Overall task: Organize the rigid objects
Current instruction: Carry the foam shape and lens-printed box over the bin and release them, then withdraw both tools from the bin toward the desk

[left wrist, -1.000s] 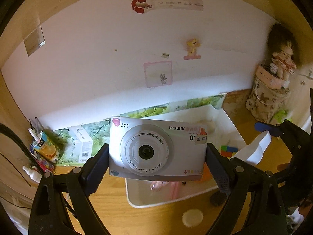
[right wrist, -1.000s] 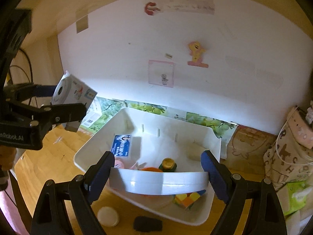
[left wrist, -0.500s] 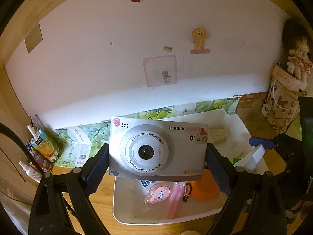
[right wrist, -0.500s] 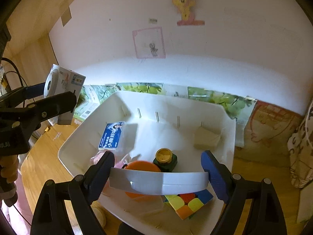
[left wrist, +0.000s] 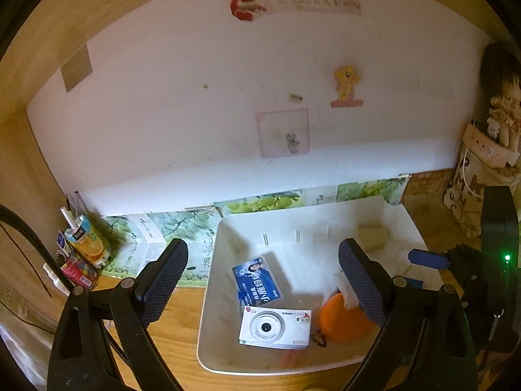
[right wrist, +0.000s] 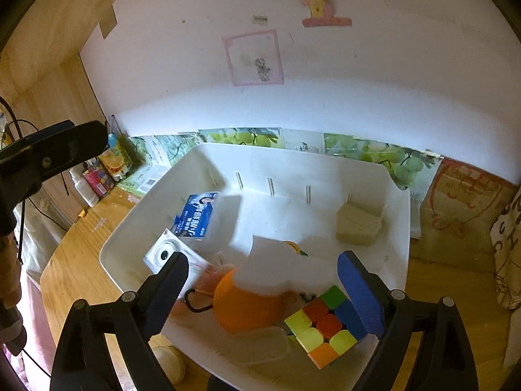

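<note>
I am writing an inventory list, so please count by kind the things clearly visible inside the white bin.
Silver digital camera: 1
Blue card box: 1
Orange round case: 1
Puzzle cube: 1
Beige block: 1
White plastic piece: 1
Clear plastic container: 1
Total: 7 in the white bin; partly hidden pink items excluded.

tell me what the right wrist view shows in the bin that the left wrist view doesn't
Only the right wrist view shows the multicoloured puzzle cube at the near right of the white plastic bin, plus a white folded card dropping between the open right claw fingers. Only the left wrist view shows the open left claw from behind and a cloth doll far right. Both share the silver toy camera, blue printed card, orange round object and beige block.
</note>
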Available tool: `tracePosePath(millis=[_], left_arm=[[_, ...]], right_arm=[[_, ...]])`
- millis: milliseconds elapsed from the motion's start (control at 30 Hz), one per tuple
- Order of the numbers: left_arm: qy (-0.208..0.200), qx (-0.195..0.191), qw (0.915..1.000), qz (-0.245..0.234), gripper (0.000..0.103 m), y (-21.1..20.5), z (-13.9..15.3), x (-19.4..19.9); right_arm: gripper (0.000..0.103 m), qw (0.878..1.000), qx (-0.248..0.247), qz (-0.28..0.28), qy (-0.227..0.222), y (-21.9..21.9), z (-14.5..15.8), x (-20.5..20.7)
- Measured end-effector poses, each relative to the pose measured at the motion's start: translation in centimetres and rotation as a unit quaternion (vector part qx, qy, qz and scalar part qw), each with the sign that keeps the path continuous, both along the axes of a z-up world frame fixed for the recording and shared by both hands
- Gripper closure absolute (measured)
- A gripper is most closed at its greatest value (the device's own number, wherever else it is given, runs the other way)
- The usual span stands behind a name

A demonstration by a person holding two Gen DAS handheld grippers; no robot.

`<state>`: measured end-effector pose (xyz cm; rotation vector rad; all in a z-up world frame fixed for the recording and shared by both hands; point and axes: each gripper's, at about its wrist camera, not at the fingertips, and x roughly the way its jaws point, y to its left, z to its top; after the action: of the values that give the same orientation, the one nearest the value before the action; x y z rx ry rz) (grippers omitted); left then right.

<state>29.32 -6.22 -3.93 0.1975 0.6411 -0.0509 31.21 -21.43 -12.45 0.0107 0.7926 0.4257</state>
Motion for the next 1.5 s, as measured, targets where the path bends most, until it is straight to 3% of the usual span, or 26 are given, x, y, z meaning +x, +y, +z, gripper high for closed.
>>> tracePosePath(millis=[267, 533, 800, 1100, 1300, 1500], left_arm=[[-0.037, -0.007, 0.9993, -0.002, 0.008, 0.8, 1.9, -2.9], [-0.093, -0.036, 0.9950, -0.007, 0.008, 3.0, 5.1, -8.7], [-0.110, -0.073, 0.9912, -0.006, 0.008, 5.7, 6.4, -14.9], [-0.068, -0.131, 0.9890, -0.003, 0.008, 8.3, 4.7, -19.7], [-0.044, -0.123, 0.9914, -0.007, 0.008, 7.7, 3.3, -21.8], [-0.002, -0.123, 0.9924, 0.006, 0.008, 6.4, 1.4, -21.6]], right_arm=[[0.009, 0.999, 0.004, -0.016, -0.035, 0.1, 3.3, -2.6], [0.009, 0.995, 0.013, -0.049, -0.084, 0.1, 7.2, -7.9], [0.010, 0.991, 0.009, -0.087, -0.106, 0.6, 7.9, -14.1], [0.010, 0.988, 0.000, -0.110, -0.103, 1.1, 6.2, -21.2], [0.010, 0.989, -0.015, -0.113, -0.096, 0.8, 4.6, -23.7], [0.010, 0.990, -0.039, -0.096, -0.094, 0.2, 3.0, -22.9]])
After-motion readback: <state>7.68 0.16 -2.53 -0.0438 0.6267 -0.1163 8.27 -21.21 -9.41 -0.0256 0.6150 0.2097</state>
